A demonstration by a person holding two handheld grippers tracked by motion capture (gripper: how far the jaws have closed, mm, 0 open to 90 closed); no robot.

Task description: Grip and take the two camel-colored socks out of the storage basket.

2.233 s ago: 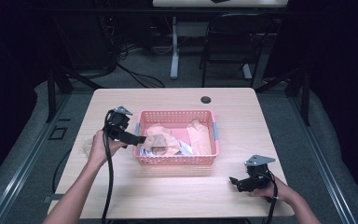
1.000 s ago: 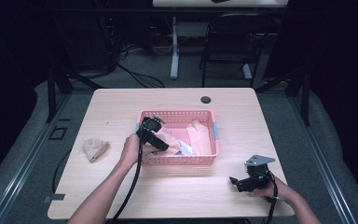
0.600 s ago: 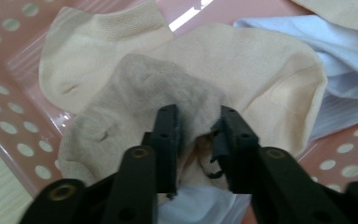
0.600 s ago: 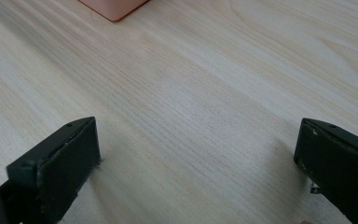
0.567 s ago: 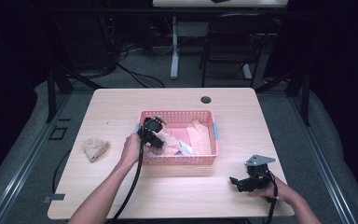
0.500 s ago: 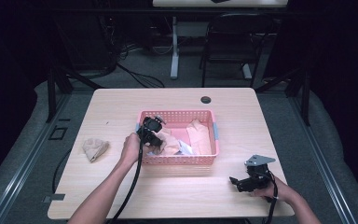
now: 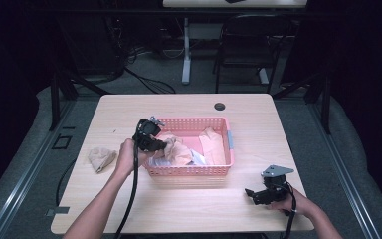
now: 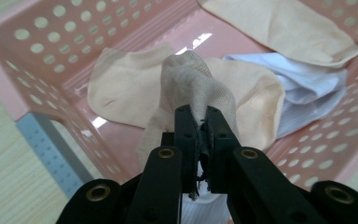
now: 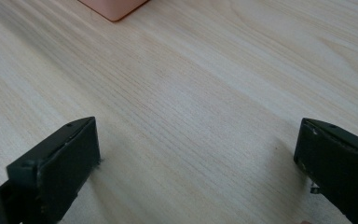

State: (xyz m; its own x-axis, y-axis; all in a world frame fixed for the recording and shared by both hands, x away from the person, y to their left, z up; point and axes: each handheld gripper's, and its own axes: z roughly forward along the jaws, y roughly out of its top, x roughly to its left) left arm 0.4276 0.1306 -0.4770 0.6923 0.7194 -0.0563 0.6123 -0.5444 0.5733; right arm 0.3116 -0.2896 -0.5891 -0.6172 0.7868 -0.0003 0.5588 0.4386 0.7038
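My left gripper [image 8: 199,114] is shut on a fold of a grey-beige sock [image 8: 191,79], holding it up over the pink perforated basket [image 8: 9,65]. From the high view that left gripper [image 7: 161,146] hangs over the left end of the basket [image 7: 194,121]. Under the held sock lie a peach sock [image 8: 121,88], a second peach sock [image 8: 284,28] and a pale blue-white cloth [image 8: 307,88]. My right gripper [image 9: 198,140] rests open on bare wood, and the high view has this right gripper [image 7: 251,193] at the front right of the table.
A crumpled beige sock [image 7: 101,158] lies on the table left of the basket. A black round grommet [image 7: 220,106] sits near the far edge. A corner of the basket [image 9: 112,7] shows ahead of the right gripper. A cable trails from each gripper toward the front edge.
The left gripper left a beige sock on the table, went into the basket, and has now drawn up and slightly left with a sock. The right gripper has stayed put.
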